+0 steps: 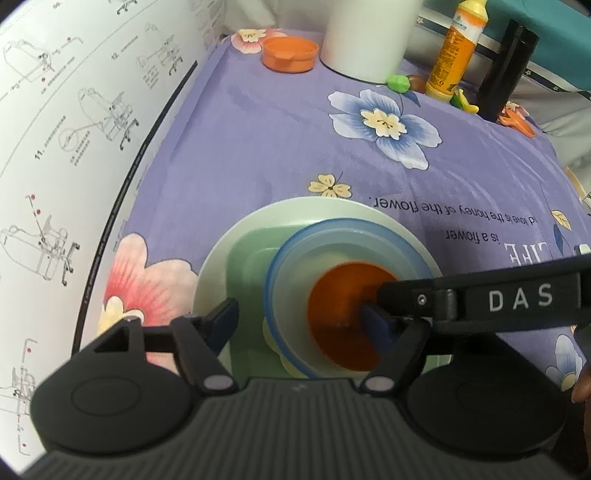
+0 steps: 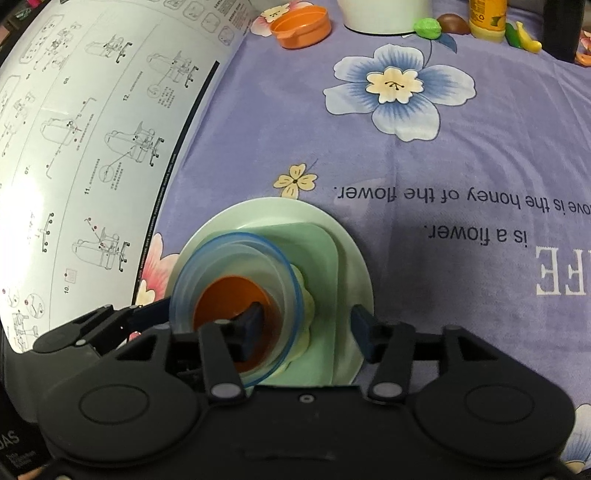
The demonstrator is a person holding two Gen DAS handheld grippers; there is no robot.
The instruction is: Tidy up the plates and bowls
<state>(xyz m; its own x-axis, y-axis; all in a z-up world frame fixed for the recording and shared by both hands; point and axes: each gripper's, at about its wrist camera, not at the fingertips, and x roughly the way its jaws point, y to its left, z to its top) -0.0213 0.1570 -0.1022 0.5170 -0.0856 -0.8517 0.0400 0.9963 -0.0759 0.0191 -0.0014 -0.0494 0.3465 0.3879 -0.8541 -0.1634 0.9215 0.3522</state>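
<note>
A stack stands on the purple flowered cloth: a round pale green plate [image 1: 221, 254] [image 2: 343, 236], a square green plate [image 1: 247, 258] [image 2: 325, 251], a clear blue-rimmed bowl [image 1: 295, 273] [image 2: 225, 258] and an orange bowl [image 1: 340, 291] [image 2: 225, 299] nested inside it. My left gripper [image 1: 303, 321] is open; its right finger reaches into the orange bowl, its left finger is over the green plates. My right gripper [image 2: 306, 328] is open, its left finger inside the orange bowl, its right finger over the square plate. The right gripper's arm also shows in the left wrist view [image 1: 480, 295].
A second orange bowl [image 1: 290, 53] [image 2: 303, 22] sits at the far edge beside a white cylinder [image 1: 365, 37]. An orange bottle [image 1: 458, 48], a black post [image 1: 506, 66] and small toy fruits [image 1: 399, 83] stand at the back right. A white instruction sheet [image 1: 74, 129] [image 2: 92, 129] rises on the left.
</note>
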